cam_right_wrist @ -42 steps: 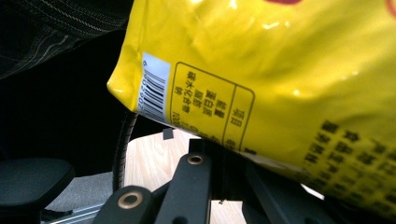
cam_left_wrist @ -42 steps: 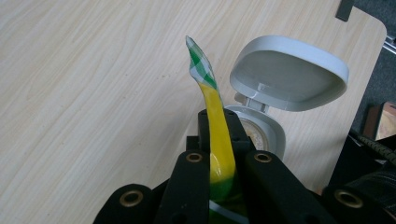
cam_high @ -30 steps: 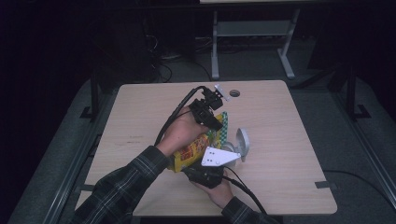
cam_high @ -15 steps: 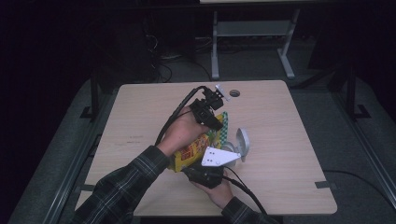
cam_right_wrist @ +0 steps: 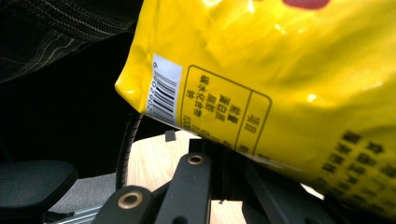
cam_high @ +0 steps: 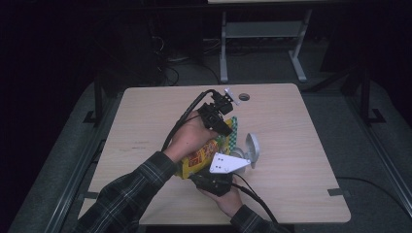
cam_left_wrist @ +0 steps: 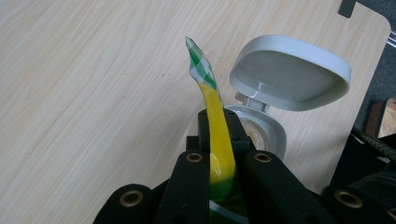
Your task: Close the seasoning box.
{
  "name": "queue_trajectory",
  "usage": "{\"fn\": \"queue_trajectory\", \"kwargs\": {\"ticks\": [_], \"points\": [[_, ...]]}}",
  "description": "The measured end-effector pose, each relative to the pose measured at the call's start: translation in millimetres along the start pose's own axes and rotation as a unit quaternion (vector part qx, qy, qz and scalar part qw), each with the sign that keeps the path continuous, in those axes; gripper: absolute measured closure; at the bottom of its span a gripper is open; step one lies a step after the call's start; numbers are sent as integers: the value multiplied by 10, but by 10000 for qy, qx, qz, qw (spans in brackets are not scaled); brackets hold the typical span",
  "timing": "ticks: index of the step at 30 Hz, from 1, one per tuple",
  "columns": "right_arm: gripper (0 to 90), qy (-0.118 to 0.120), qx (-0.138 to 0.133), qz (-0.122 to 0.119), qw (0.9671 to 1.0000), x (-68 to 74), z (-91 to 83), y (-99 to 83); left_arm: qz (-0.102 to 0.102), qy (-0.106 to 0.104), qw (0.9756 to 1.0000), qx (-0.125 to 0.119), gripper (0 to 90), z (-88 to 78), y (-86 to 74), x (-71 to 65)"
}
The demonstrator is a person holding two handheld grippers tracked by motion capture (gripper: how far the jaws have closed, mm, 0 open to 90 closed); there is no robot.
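Nothing moved, yellow bag [cam_high: 203, 154] long axis slanting up-right, both tongs clamped on it.

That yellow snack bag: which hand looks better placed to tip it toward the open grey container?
Probably the left. Its tool is shut on the yellow bag at its top seal, directly above the open grey container. The right tool grips the bag's lower edge, farther from it.

One yellow bag [cam_high: 200, 156], one grey container [cam_left_wrist: 275, 93] (lid up), two grippers, one table [cam_high: 301, 141].
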State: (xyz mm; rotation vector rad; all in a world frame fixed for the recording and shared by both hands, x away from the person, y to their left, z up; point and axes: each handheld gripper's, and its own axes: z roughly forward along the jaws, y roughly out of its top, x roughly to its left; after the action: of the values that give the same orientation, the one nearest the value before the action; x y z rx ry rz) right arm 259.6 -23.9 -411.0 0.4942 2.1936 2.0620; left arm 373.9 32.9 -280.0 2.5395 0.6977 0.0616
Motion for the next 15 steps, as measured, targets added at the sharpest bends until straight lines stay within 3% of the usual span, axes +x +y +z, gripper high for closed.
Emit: {"fn": "queue_trajectory", "kwargs": {"ticks": [15], "points": [[900, 4, 1, -11, 10000, 1, 0, 0, 11, -24, 10000, 46, 900, 3, 5, 6]]}}
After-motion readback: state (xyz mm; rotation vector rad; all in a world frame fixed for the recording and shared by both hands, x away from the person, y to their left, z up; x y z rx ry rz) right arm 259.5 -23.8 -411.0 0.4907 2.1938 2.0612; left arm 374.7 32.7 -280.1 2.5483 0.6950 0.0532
